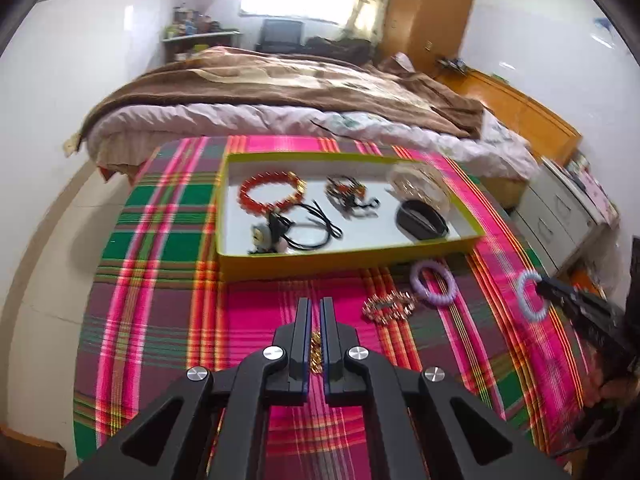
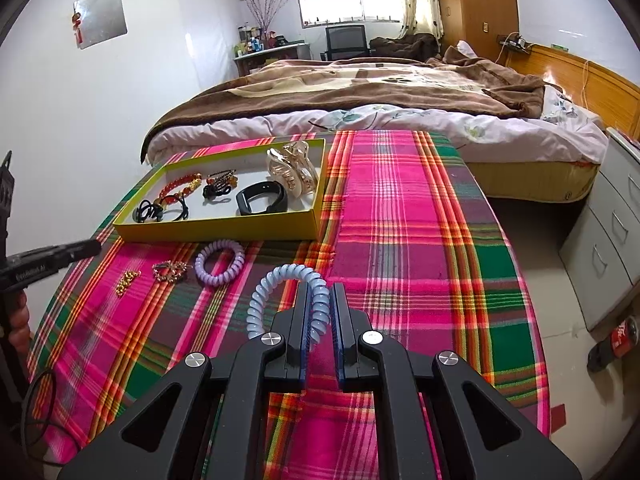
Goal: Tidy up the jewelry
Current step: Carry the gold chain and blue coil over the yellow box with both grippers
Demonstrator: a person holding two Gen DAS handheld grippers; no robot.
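Window (image 2: 348, 2) glare, fisheye edges — slight blur

Plaid tablecloth (image 2: 400, 208) is showing magenta, green and maroon blocks crossed by orange, yellow and white lines. Tray (image 2: 224, 232) is presenting yellow-green walls and a white floor. Inside it, a bead bracelet (image 1: 268, 196) is showing red with gold accents; a band (image 2: 262, 198) is showing black; a hair claw (image 2: 292, 168) is showing pale gold. On the cloth, one coil hair tie (image 2: 220, 262) is reading lilac, and a small chain (image 2: 127, 281) gold. A second coil tie (image 2: 280, 300) is reading pale blue. Both grippers, left gripper (image 1: 316, 320) and right gripper (image 2: 322, 308), are showing black with blue-edged pads.
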